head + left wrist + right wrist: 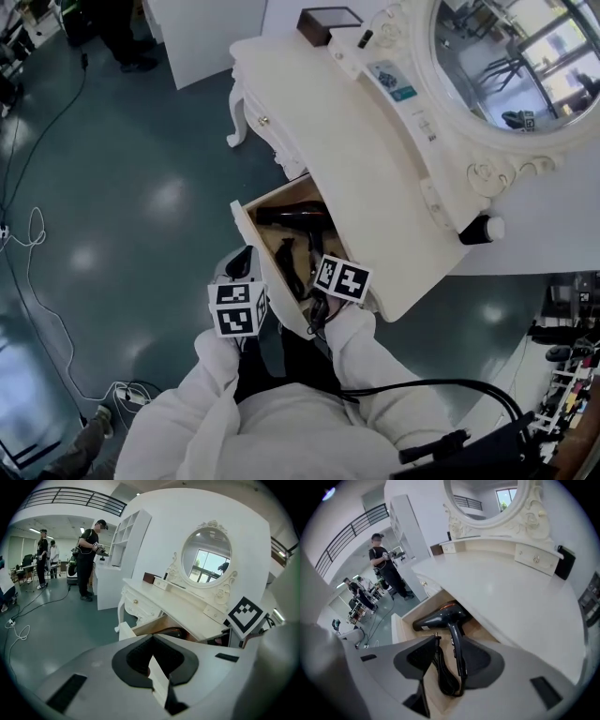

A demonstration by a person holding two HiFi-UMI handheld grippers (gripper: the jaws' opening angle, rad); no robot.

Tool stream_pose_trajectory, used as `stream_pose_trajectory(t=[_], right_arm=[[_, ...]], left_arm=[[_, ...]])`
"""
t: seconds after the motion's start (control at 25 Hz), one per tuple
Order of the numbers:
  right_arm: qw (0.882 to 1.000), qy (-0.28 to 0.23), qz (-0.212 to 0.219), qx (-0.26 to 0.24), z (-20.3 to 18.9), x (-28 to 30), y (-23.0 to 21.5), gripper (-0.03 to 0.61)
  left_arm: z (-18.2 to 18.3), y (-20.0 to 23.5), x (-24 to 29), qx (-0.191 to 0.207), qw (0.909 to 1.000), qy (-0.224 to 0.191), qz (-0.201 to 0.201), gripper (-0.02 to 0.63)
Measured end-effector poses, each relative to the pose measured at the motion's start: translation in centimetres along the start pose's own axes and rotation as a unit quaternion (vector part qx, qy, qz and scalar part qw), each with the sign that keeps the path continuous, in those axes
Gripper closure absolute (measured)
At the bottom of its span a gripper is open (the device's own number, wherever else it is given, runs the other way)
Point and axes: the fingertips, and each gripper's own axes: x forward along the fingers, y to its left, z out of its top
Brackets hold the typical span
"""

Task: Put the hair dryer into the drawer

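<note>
The black hair dryer [295, 217] lies inside the open wooden drawer [251, 242] of the white dressing table [356, 159], nozzle toward the drawer's front. In the right gripper view the dryer [440, 613] and its coiled cord [446, 681] show below and between the jaws. My right gripper [451, 649] hangs open above them and touches neither; in the head view it [317, 306] is over the drawer's near end. My left gripper [242, 262] sits at the drawer's white front panel [124, 631]. Its jaws [153, 654] stand narrowly apart, with a white strip of that panel showing through the gap.
An oval mirror [511, 56] and a brown box [328, 23] stand at the back of the tabletop. A shut drawer with a knob [263, 120] is farther along. Cables [28, 234] trail over the dark floor. A person [87, 559] stands by a white shelf unit.
</note>
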Motion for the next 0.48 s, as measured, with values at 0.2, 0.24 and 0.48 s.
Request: stream_pose_trajectory(t=[0.2,0.24,0.48], right_arm=[[0.998,-0.061,0.01,0.0,2.3,-4.3,1.1,0.393],[0.997,-0.074,0.009,-0.002,2.6,-5.1,1.2,0.404],[0.99,-0.144,0.009,0.001,3.8,-9.6,1.5,0.493]], left_arm=[[1.0,-1.5,-1.3,0.008,0.9995,-0.006,-0.03,0.62],[1.3,-1.8,-1.5,0.008,0.9993,-0.007,-0.036,0.62],[3.3,-3.4,-3.2,0.021,0.9969,-0.019,-0.074,0.62]])
